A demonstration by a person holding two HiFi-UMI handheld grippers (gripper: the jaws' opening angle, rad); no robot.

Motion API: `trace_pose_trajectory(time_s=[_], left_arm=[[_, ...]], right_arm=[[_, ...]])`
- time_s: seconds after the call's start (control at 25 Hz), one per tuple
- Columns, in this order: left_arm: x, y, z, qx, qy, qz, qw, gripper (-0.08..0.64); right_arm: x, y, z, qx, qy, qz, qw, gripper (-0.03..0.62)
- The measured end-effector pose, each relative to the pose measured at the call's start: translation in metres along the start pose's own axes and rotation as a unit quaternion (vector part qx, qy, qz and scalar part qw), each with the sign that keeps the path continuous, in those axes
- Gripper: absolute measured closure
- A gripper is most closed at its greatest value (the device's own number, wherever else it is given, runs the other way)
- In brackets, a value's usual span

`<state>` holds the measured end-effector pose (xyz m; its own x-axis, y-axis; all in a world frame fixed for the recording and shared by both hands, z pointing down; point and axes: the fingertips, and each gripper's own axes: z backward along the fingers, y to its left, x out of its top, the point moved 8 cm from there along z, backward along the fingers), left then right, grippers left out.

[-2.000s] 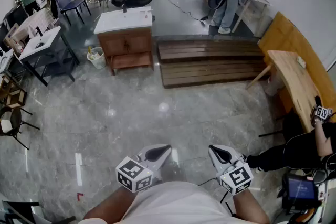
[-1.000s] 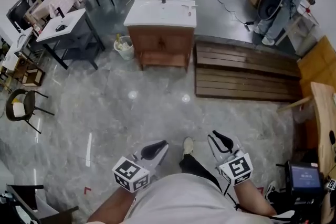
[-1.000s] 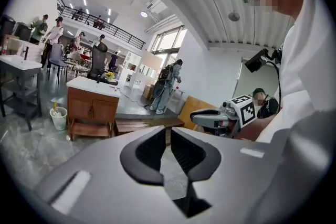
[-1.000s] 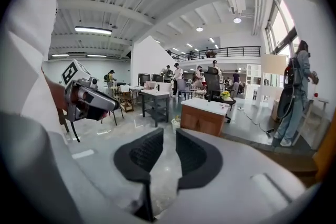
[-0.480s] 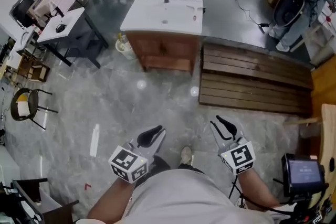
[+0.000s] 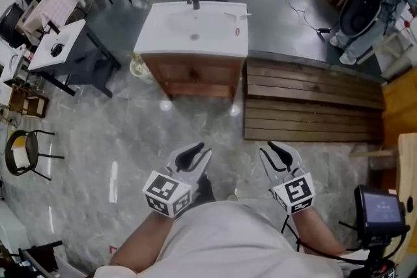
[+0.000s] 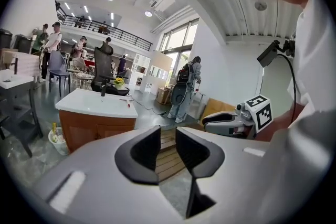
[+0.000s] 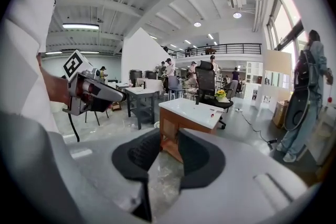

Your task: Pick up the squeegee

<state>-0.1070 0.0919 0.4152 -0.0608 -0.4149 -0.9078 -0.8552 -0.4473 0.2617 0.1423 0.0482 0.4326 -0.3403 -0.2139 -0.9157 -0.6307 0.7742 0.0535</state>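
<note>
White bench (image 6: 156, 36) is nearer now; my left fingers (image 7: 139, 155) are opening on nothing, right fingers (image 8: 135, 157) slightly apart, empty; likely squeegee (image 6: 236, 15) near its right edge, unreached.

L gripper (image 6: 193, 153) fingers opening, empty; R gripper (image 6: 276, 152) alongside, both over marble floor (image 6: 98, 140), aimed at white-top sink cabinet (image 6: 192, 32); wood platform (image 6: 313, 101) beside it.

Bright, even light comes from tall windows (image 7: 176, 43) and ceiling lamps (image 8: 80, 25). Lamp glare spots the glossy floor (image 6: 98, 140). Both gripper views bend strongly, with black corners.
</note>
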Motion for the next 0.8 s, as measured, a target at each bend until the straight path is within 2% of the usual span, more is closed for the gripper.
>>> trace_pose_trajectory(time_s=[0.24, 0.4, 0.6, 0.8], left_arm=[[0.054, 0.096, -0.068, -0.041, 0.019, -0.033, 0.9984, 0.445], [0.081, 0.152, -0.119, -0.056, 0.028, -0.054, 0.9965, 0.439], [0.097, 0.198, -0.191, -0.031, 0.029, -0.039, 0.9983, 0.422], [0.115, 0.226, -0.278, 0.003, 0.033, -0.029, 0.999, 0.417]], right_arm=[[0.056, -0.033, -0.085, -0.046, 0.002, -0.009, 0.999, 0.5], [0.078, -0.051, -0.132, -0.076, -0.001, -0.029, 0.997, 0.5], [0.081, -0.077, -0.161, -0.091, 0.022, -0.046, 0.995, 0.5], [0.08, -0.131, -0.195, -0.089, 0.031, -0.048, 0.994, 0.5]])
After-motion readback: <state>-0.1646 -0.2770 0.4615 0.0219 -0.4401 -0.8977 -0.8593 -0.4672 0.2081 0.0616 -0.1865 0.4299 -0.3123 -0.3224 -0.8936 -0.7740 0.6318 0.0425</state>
